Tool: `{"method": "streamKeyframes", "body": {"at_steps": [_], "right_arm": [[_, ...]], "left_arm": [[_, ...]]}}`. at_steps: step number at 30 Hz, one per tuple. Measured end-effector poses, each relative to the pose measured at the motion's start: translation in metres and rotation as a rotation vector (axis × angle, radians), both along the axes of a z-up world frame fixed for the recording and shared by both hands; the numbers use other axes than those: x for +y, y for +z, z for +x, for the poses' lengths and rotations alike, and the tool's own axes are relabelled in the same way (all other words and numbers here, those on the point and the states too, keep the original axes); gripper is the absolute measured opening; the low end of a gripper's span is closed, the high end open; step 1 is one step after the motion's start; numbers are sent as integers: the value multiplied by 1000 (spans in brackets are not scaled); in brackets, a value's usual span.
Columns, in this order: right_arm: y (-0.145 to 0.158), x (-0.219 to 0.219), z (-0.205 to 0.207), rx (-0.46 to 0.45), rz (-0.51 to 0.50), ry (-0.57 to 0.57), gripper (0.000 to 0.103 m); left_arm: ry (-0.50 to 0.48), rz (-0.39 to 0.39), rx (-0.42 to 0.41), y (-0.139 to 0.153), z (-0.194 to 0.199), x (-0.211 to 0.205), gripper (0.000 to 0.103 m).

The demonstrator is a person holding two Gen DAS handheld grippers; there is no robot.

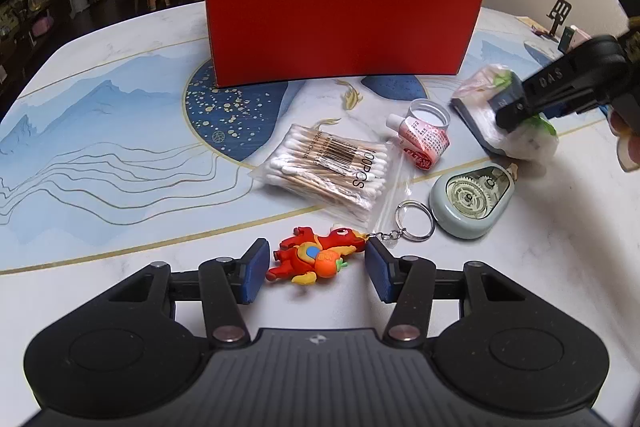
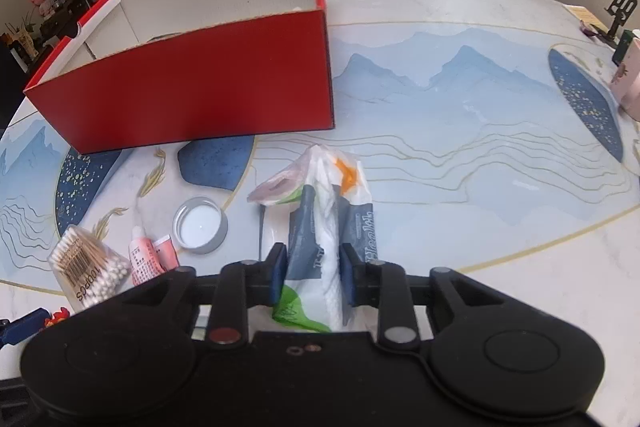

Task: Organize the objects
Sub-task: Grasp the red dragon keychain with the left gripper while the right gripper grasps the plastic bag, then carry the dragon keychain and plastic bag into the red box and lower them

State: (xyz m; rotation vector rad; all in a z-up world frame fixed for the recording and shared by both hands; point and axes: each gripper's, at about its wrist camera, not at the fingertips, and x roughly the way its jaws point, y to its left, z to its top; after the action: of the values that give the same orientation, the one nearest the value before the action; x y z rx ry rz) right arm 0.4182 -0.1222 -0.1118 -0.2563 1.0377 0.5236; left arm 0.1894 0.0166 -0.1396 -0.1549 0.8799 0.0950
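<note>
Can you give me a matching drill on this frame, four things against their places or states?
Things:
1 tissue pack
2 toy keychain
3 cotton swab bag
4 red box

States:
A open-topped, standing at the back of the table
B lying flat, left of the small tube
C pinched between the right gripper's pads
D lying between the left gripper's pads

Pairs: 1-C, 2-D, 3-B, 4-A

Red box (image 1: 340,31) with white inside, blue-mountain-patterned white table (image 1: 120,115), red-and-orange keychain figure (image 1: 316,255), pale blue-grey case (image 1: 472,197).
</note>
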Motion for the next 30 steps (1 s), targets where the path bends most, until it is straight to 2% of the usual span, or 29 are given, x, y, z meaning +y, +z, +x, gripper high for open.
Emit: {"method": "streamKeyframes", "body": {"at_steps": [6,7,17,30], "right_arm": [[13,-14,-7,-3,39,-2,24],[15,-15,-9,1,45,0,24],[33,-24,-33,-3,58,56,24],[74,-28,-56,-10,120,119,23]], "left_arm": [[14,-29,-24,6,-6,5,50],[14,-28,-26,7,-7,5,36],[13,-20,-36,11,-17,9,36],[14,-100,-112,58,-24,10,35]]}}
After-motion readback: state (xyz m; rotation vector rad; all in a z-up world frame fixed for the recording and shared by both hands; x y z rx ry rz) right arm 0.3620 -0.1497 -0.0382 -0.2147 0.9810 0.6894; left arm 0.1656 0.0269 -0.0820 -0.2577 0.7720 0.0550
